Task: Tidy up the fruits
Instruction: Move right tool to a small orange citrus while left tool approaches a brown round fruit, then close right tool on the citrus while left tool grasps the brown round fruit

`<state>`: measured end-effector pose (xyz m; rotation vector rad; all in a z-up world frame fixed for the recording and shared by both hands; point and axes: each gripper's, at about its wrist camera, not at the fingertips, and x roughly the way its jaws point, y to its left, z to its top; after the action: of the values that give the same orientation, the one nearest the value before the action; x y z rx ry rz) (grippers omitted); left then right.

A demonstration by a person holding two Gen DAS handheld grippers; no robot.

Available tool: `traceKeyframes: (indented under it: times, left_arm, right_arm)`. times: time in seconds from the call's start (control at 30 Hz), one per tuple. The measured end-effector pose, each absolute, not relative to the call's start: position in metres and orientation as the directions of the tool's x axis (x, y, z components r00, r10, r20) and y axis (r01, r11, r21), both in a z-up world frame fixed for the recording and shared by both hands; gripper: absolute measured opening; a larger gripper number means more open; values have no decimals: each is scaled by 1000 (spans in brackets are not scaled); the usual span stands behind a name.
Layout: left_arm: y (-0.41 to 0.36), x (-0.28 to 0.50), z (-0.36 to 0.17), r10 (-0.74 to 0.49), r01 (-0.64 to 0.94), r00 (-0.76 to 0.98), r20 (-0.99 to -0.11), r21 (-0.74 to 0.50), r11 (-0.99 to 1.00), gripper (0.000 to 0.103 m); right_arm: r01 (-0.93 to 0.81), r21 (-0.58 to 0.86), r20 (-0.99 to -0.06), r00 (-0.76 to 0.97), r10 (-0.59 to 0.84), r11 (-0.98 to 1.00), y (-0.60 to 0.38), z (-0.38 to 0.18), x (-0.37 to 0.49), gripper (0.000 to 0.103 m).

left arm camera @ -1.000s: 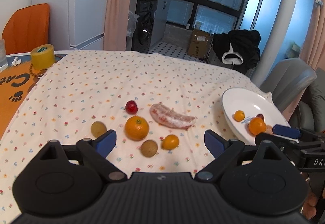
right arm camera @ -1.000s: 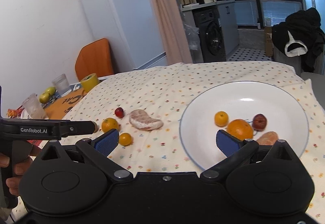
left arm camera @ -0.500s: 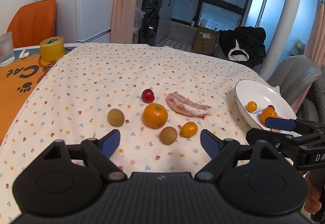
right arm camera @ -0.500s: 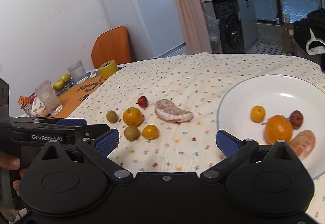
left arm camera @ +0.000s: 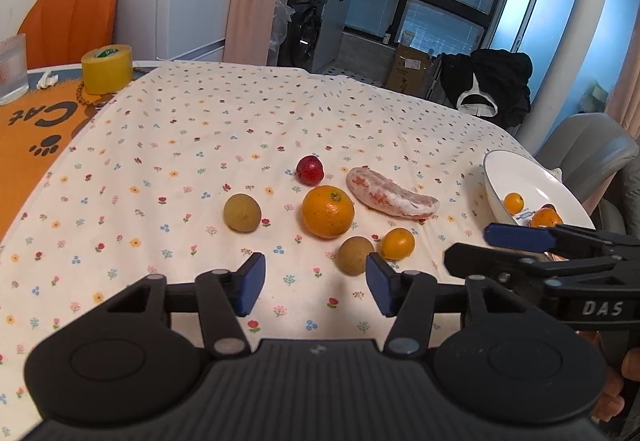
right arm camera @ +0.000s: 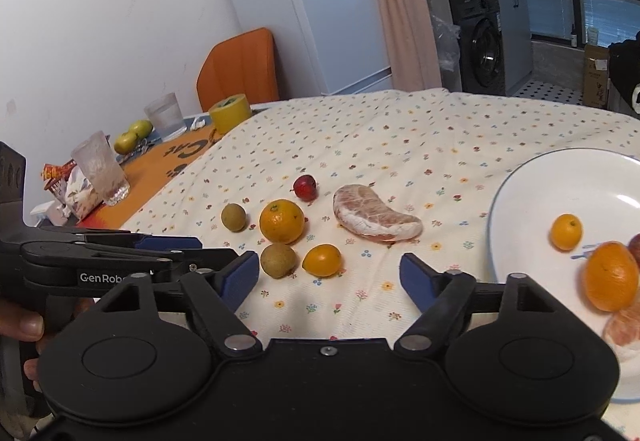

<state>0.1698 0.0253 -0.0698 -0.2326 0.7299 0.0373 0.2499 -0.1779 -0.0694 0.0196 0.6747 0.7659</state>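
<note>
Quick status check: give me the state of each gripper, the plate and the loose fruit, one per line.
Left gripper: open, empty.
Right gripper: open, empty.
Plate: holds four fruit pieces.
Large orange: loose on cloth.
Pomelo segment: peeled, on cloth.
Red fruit: on cloth.

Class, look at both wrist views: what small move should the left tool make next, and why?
Probably ease the left tool forward and slightly right, over the nearest brown fruit. Its jaws are open and empty, that fruit lies just ahead on the cloth, and the plate already holds sorted fruit.
</note>
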Motion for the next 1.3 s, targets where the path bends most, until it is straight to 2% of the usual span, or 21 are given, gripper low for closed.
traceKeyframes:
  times: [0.37,0.57,0.63,1.0,1.07,1.23,1.3]
  left_arm:
    - [31,180,-78,-67,-112,745,-664,-223,968,47]
    - [31,184,-77,-77,-102,748,-660,-229,968,47]
    - [30,185,-78,-82,-98,746,-661,-232,968,47]
    - [17,195,-80,-106,-64,745,-658,-230,971,46]
    - [16,197,-81,-109,-65,742,-662,-232,970,42]
    - [12,201,-85,-107,-66,732,-673,-227,972,40]
    - [10,204,-88,-108,-63,725,-680,-222,973,34]
  right_arm:
    - [-648,248,-587,491,644,720,-155,-83,268,54]
    - [-653,255,-599,471,647,713,-147,-92,275,38]
    - [-656,254,-603,466,647,710,-146,-94,276,26]
    - [-646,243,-595,489,637,723,-161,-89,275,25]
    - [-642,239,-592,498,633,729,-165,-87,274,25]
    - [-635,238,-582,513,631,735,-173,-82,273,25]
    - [-633,237,-579,517,630,737,-175,-81,272,25]
